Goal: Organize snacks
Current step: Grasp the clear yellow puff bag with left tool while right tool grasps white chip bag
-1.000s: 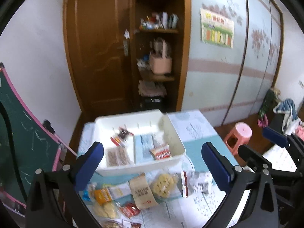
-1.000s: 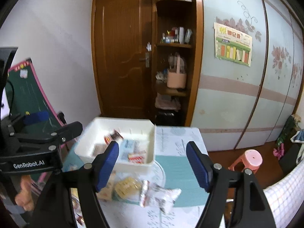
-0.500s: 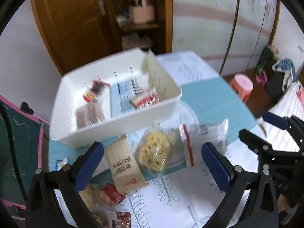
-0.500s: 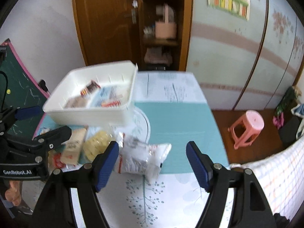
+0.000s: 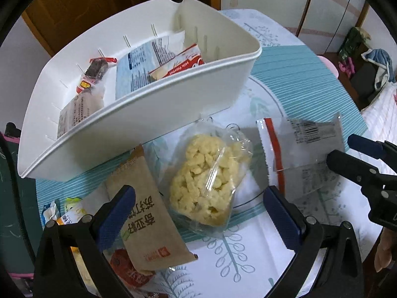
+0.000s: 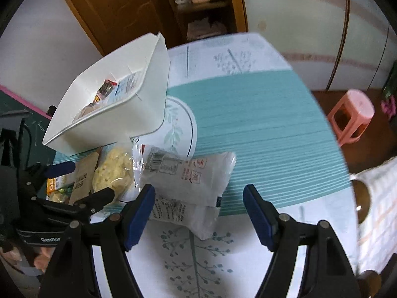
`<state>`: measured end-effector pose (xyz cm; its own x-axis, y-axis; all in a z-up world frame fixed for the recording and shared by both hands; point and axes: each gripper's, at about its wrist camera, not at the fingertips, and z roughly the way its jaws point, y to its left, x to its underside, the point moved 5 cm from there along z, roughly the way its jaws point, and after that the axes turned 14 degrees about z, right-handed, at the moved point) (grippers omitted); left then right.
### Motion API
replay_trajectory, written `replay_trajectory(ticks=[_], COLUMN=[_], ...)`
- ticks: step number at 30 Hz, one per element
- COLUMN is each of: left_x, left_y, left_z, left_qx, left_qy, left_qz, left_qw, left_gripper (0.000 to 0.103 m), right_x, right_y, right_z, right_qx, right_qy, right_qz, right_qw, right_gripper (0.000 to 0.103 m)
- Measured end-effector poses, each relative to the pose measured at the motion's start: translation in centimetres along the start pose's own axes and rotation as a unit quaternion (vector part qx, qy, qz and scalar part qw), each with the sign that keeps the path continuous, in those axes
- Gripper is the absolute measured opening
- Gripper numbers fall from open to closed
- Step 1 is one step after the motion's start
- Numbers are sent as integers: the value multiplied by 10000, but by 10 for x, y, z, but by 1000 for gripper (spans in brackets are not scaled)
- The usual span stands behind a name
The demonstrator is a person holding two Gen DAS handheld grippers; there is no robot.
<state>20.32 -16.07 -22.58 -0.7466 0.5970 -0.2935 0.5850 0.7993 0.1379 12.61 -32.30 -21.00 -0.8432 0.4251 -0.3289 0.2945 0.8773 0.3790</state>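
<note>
White bin [image 5: 153,121] behind yellow snack bag [image 5: 206,178], brown packet [image 5: 146,213] beside

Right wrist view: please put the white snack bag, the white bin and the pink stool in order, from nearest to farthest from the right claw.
1. White snack bag: on the table, just ahead of the open right claw.
2. White bin: farther back, to the left.
3. Pink stool: on the floor beyond the table's right edge.

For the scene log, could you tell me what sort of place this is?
Probably a room in a home: a wooden door, sliding wardrobe panels, a pink plastic stool, and a table under a patterned cloth with snacks.
</note>
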Motion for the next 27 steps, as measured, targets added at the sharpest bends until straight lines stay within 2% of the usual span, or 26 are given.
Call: replay_trajectory(ticks=[4,6,11,13,14,15,16,17,22,27], left_x=[-1,0,1,0,0,-1,-1,1,2,5], left_y=[3,3,8,8,8,5,2,-1,-4,-4], left_z=[12,17,23,23,23,21,21,19,15,-4], left_qx=[23,34,-80,-28,-17,26,130,155,33,110], left_qy=[157,237,268,233,207,157,140,158,111,-42], left_qz=[-7,-4,-10,-5,10,60,90,73,41,-111], left_qw=[9999,9997,9996,9997,9998,9999,9998,9997,9999,9999], left_gripper=[97,93,88,80,77,69,60,60,58,57], right_x=[1,2,2,2,3,3,3,4,6,11], right_y=[0,1,4,5,6,8,10,13,19,21], right_z=[15,22,31,33,33,32,31,30,22,8], right_qx=[-141,-28,-168,-190,-202,-231,-320,-448,-231,-199], right_qy=[268,295,384,363,335,294,266,267,-48,-240], right_qz=[117,57,76,102,97,83,50,-4,-223,-325], right_qw=[9995,9995,9991,9991,9992,9993,9991,9986,9995,9990], right_gripper=[74,74,74,73,72,60,44,44,38,37])
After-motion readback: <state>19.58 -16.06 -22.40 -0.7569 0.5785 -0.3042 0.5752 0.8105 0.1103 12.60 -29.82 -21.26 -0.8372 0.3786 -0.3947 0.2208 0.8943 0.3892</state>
